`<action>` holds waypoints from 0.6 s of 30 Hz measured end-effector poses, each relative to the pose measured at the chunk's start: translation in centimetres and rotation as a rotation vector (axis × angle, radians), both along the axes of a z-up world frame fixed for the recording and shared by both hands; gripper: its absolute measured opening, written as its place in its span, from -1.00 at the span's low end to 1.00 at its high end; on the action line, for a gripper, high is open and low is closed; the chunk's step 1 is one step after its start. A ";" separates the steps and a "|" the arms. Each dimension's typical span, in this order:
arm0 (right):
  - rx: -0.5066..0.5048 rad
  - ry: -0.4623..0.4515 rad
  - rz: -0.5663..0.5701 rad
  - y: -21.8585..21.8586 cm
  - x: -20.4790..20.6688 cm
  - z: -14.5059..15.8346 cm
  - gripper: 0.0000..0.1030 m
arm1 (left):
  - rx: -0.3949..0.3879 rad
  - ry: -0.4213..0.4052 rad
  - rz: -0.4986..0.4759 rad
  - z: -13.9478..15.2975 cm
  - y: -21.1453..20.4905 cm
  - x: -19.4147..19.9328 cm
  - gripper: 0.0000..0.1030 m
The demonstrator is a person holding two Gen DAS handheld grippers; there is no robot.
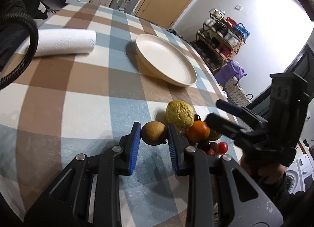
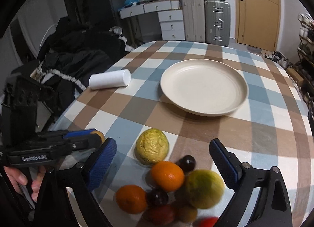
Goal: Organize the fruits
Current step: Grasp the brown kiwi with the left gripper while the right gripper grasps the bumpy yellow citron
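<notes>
One brown fruit [image 1: 153, 133] sits between the blue pads of the left gripper [image 1: 154, 134]. Both pads seem to press its sides, so the claw looks closed on it. I cannot tell if the fruit is off the cloth yet.

Just beside it is the rest of the pile — a bumpy yellow fruit [image 2: 152, 149], two oranges [image 2: 167, 175] [image 2: 131, 198], a green-yellow fruit [image 2: 204, 188], some dark round fruits [image 2: 188, 163] and a few small red ones [image 1: 222, 147]. They lie close together near the table's front edge, many of them touching.

The right gripper [image 2: 162, 160] hangs over this pile with its claw wide. It holds nothing.

Farther back sits the cream plate [image 2: 204, 87]. It has nothing in it, and it is well apart from the fruit. A white paper roll [image 2: 109, 79] lies on its side on the checked tablecloth [image 2: 255, 128], off to the left of the plate.

So the job has hardly begun, I think. No fruit is on the plate yet. The brown one is the first to be picked, and every other fruit waits its turn — if the plate is where they should go.
</notes>
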State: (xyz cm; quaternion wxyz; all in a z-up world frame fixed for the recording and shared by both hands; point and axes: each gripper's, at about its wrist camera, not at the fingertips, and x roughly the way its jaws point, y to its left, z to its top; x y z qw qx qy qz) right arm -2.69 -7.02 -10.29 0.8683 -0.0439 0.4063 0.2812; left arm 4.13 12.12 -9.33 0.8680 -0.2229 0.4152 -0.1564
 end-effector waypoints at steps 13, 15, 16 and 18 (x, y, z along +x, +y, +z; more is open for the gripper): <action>-0.168 0.037 0.090 4.4 0.9 -2.3 0.20 | -0.022 -0.011 0.034 0.3 2.5 -0.4 -0.53; -0.193 0.038 0.083 4.6 1.1 -2.5 0.05 | -0.022 -0.009 0.033 0.3 2.6 -0.3 -0.53; -0.201 0.039 0.078 4.5 1.1 -2.6 -0.07 | -0.022 -0.009 0.033 0.3 2.6 -0.2 -0.53; -0.185 0.050 0.070 4.4 1.3 -2.6 -0.07 | -0.023 -0.011 0.033 0.4 2.6 0.0 -0.53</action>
